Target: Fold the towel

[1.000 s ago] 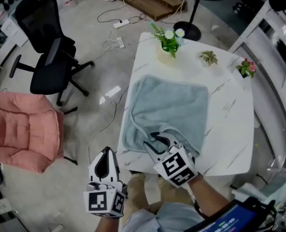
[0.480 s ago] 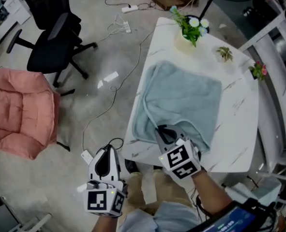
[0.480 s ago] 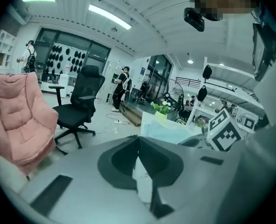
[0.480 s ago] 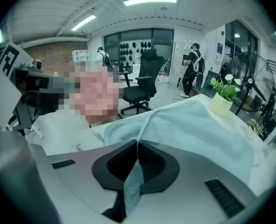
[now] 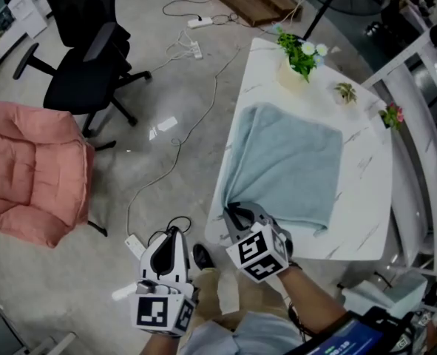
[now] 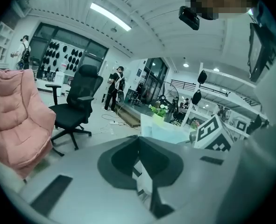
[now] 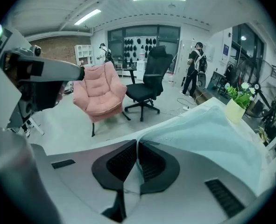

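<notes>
The light blue towel lies spread on the white marble table, with its left edge doubled over. My right gripper is at the towel's near left corner, by the table's near left edge, and is shut on that corner. In the right gripper view the cloth runs from the pinched jaws up to the right. My left gripper hangs off the table over the floor, left of the right one, shut and empty. Its own view shows closed jaws and the towel beyond.
A flower pot and two small plants stand along the table's far side. A black office chair, a pink padded chair and cables with a power strip are on the floor to the left. White railing runs on the right.
The right gripper's jaws have closed on the towel's near left corner and it has shifted left and down toward the table's edge. The left gripper stayed shut and drifted a little.
</notes>
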{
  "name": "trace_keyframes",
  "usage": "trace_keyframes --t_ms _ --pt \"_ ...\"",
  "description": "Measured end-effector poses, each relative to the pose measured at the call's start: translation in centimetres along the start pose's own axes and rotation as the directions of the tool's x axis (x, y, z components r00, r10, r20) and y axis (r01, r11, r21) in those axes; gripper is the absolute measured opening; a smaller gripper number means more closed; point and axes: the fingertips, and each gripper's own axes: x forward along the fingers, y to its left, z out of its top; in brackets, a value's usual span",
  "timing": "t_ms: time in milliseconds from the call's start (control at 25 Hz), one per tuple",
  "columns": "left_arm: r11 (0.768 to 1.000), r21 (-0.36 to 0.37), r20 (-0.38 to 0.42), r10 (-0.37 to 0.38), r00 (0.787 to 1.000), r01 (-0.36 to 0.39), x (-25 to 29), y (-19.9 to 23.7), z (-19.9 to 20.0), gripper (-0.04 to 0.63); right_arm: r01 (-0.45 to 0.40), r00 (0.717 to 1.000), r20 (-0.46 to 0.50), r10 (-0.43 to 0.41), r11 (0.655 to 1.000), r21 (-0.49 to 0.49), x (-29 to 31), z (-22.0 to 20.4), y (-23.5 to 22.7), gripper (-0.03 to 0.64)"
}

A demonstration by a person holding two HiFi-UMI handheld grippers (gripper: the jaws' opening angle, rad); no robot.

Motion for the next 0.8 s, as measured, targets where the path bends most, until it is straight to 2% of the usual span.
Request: trace_keyframes --t_ms 120,200,240,280,360,440,600,800 --pt "1.000 -0.012 -0.008 -0.010 1.000 0.010 -0.1 0.2 -0.8 0.006 -0.008 1.000 0.014 0.007 1.000 0.023 1.6 -0.5 0.1 0.035" --pt "1.000 -0.020 -0.016 -0.019 1.000 0.019 0.0 -0.4 -0.9 0.008 -0.060 0.998 0.024 0.058 0.996 0.069 1.6 -0.2 0.6 0.048" --pt "0.999 -0.022 -0.019 -0.024 1.000 0.024 0.0 -0.9 -0.7 0.008 -0.097 0.995 0.029 0.095 0.991 0.090 1.1 0.1 1.0 0.121" --pt "0.999 -0.023 -0.020 -0.033 0.999 0.033 -0.1 -1.6 -0.3 0.006 -0.130 0.991 0.042 0.126 0.986 0.108 0.1 0.7 1.3 0.164" --pt "0.998 -0.022 -0.011 -0.065 0.998 0.065 0.0 -3.4 0.6 0.006 -0.157 0.986 0.085 0.147 0.979 0.131 -2.6 2.2 1.0 0.167" --pt "0.994 -0.019 0.003 -0.111 0.994 0.111 0.6 -5.6 1.8 0.006 -0.150 0.983 0.131 0.132 0.979 0.140 -5.4 4.0 -0.8 0.167" --pt "0.984 0.001 0.041 -0.176 0.984 0.176 2.6 -9.5 3.8 0.006 -0.154 0.973 0.184 0.137 0.985 0.083 -9.4 6.9 -5.5 0.166" --pt "0.986 -0.010 0.043 -0.164 0.986 0.164 5.3 -12.2 3.6 0.008 -0.126 0.967 0.221 0.128 0.992 -0.026 -11.9 8.8 -12.1 0.161"
